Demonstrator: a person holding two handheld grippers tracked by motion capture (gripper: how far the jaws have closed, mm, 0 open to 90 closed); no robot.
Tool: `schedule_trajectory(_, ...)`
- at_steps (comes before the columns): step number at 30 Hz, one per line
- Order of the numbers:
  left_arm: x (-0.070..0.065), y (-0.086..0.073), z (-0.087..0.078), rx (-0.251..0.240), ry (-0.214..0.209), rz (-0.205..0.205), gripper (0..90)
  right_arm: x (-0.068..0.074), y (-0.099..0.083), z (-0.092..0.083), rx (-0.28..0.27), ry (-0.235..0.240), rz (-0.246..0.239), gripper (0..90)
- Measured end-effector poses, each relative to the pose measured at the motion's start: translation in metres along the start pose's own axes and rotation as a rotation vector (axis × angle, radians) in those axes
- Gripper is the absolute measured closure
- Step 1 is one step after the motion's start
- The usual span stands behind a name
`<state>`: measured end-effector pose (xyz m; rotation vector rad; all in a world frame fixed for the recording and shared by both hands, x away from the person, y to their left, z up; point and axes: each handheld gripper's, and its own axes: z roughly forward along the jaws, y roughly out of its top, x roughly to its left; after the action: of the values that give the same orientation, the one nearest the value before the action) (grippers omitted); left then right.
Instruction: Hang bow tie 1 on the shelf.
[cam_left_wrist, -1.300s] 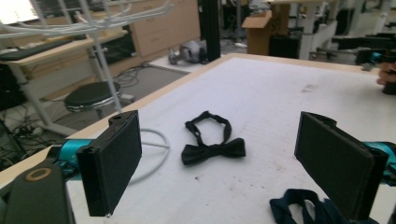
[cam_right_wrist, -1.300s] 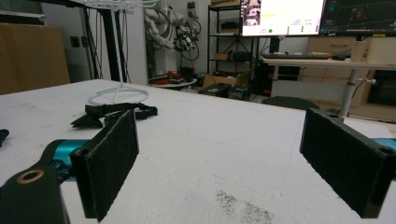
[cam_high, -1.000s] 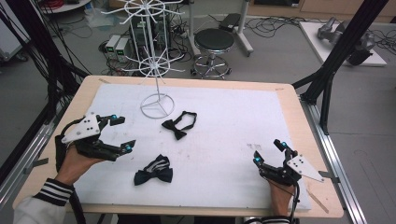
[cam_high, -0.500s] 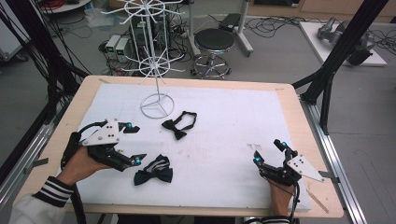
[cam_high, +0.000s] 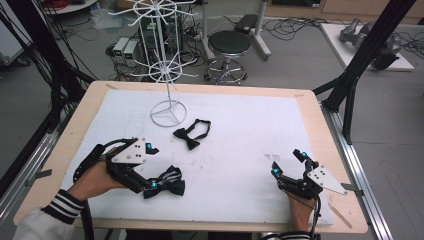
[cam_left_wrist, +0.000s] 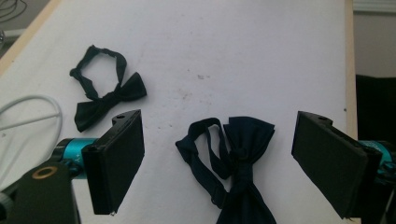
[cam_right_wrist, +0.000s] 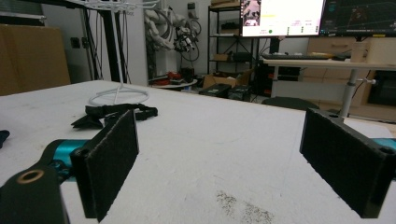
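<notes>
Left gripper (cam_high: 150, 165): jaws spread wide, straddling the near bow tie (cam_high: 167, 181), holding nothing. In the left gripper view that bow tie (cam_left_wrist: 238, 172) lies flat between the two pads, its strap looped beside the knot, touching neither pad. The second bow tie (cam_high: 191, 134) lies just in front of the white wire rack's (cam_high: 168, 111) base ring, well apart from the near one. Right gripper (cam_high: 289, 162): jaws wide, empty, resting far to the right of the rack on the white table cover (cam_high: 250, 125).
</notes>
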<state>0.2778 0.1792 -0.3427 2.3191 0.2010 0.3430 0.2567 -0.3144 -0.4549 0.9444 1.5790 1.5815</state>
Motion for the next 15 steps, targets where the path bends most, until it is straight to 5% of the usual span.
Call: schedule_trajectory(15, -0.012, 0.007, 0.026, 0.145, -0.061, 0.046, 21.6, 0.000, 0.000, 0.000, -0.002, -0.001, 0.001, 11.1)
